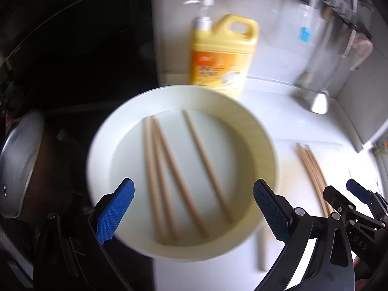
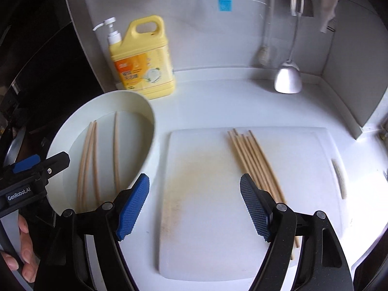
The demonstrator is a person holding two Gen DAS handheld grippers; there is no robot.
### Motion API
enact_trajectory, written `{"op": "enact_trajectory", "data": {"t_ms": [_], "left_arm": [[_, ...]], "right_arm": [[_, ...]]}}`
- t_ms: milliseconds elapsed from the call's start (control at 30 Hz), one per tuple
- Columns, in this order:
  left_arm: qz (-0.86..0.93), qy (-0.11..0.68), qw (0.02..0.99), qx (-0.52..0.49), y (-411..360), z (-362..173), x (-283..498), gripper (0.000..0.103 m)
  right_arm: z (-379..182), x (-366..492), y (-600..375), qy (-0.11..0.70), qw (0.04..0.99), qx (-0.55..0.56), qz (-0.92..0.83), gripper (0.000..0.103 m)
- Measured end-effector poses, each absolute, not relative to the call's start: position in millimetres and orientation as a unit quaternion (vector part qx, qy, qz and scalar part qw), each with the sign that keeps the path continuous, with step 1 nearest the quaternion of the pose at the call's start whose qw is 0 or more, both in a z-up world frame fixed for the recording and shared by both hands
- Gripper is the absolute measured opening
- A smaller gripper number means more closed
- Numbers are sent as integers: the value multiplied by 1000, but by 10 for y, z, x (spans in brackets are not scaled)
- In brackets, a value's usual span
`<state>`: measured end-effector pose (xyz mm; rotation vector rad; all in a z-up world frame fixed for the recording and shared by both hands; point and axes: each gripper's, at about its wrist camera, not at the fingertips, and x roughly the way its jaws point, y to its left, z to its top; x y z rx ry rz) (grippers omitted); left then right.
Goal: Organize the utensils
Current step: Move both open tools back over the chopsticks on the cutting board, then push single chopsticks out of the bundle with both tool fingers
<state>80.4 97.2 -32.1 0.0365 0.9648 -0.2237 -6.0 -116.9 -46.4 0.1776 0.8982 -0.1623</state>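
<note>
A round white bowl (image 1: 262,145) (image 2: 145,111) stands at the left of the white counter, with three wooden chopsticks (image 1: 194,155) (image 2: 116,150) lying in it. Several more chopsticks (image 2: 254,160) (image 1: 312,169) lie bundled on the right half of a white cutting board (image 2: 206,218). My left gripper (image 1: 194,208) hovers open over the bowl's near side, nothing between its blue pads. My right gripper (image 2: 194,206) hangs open above the board's near half; its right finger covers the bundle's near ends. Each gripper shows at the edge of the other's view.
A yellow detergent jug (image 2: 143,65) with a pump stands against the back wall behind the bowl. A silver ladle (image 2: 288,77) hangs at the back right. A dark stove (image 1: 72,48) and a metal lid (image 1: 17,165) lie left of the counter.
</note>
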Motion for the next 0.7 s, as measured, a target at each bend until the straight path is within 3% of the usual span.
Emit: {"op": "enact_trajectory", "data": {"t_ms": [300,700], "left_arm": [[-127,456,881,11,109,-339,497,97],[-45,473,879,24,-659,-569,-4,97]], "right_arm": [[-614,-493,-2165,441,887,80,-114,74],[-1045,-653,-2757,444,894,62,-17,74]]}}
